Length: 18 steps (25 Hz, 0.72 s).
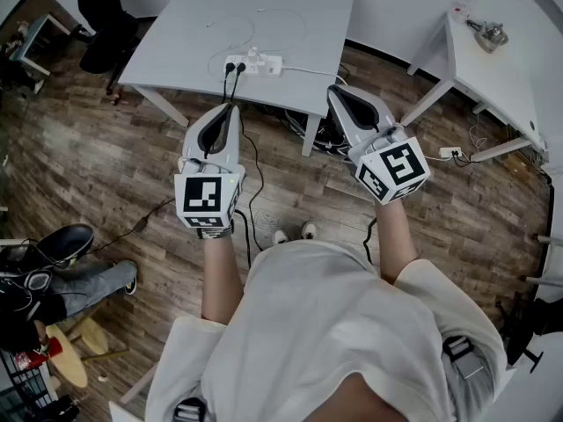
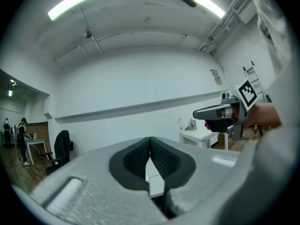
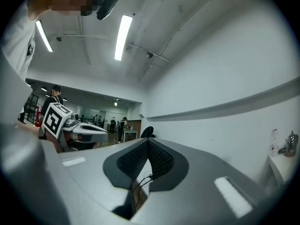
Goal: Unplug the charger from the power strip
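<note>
head view only: the power strip [image 1: 254,64] lies near the front edge of the white table [image 1: 290,7]. the white charger [image 1: 252,54] is plugged into it, two black plugs [image 1: 235,68] sit beside it, and black cords run down over the floor. neither tongs view shows the strip. under my right tongs [image 3: 148,142] i catch only black cords [image 3: 140,184]. each tongs view shows the other tongs off to one side. the left tongs view has a wall sign [image 2: 215,76], too small to read. the marker cube [image 1: 208,196] bears only square black-and-white marks. left tongs [image 1: 232,106] and right tongs both have their pads pressed together with nothing between them. both forearms reach forward, tongs level, tips by the table edge and clear of the strip.
</note>
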Each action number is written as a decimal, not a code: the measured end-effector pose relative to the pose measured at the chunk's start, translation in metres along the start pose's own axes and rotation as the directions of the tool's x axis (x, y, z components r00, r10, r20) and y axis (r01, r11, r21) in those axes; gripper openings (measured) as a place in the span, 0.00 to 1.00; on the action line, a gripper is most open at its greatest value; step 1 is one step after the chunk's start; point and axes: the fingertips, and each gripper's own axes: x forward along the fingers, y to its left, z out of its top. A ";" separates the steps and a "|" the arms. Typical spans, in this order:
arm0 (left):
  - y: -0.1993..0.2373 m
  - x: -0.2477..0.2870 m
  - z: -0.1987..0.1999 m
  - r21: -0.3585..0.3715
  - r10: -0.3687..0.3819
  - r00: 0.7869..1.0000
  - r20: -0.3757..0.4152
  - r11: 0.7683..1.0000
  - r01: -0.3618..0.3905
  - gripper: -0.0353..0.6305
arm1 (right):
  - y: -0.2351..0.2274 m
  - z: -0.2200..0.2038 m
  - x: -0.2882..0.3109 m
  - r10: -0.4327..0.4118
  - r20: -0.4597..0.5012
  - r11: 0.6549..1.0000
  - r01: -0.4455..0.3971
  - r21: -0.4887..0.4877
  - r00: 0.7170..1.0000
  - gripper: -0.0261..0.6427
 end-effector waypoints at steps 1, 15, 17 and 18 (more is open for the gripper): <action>0.001 -0.002 -0.002 -0.004 -0.001 1.000 -0.003 1.000 0.001 0.06 | 0.003 -0.002 0.001 -0.005 -0.009 1.000 0.005 0.002 1.000 0.04; 0.014 -0.017 -0.034 -0.069 -0.033 0.999 -0.028 0.997 0.031 0.06 | 0.028 -0.011 0.017 -0.084 -0.014 0.996 0.084 0.009 0.996 0.04; 0.017 -0.016 -0.043 -0.081 -0.046 0.998 -0.045 0.996 0.042 0.06 | 0.035 -0.015 0.021 -0.072 -0.014 0.997 0.072 0.009 0.997 0.04; 0.018 -0.015 -0.047 -0.086 -0.052 0.997 -0.053 0.995 0.047 0.06 | 0.038 -0.017 0.023 -0.062 -0.017 0.998 0.063 0.011 0.998 0.04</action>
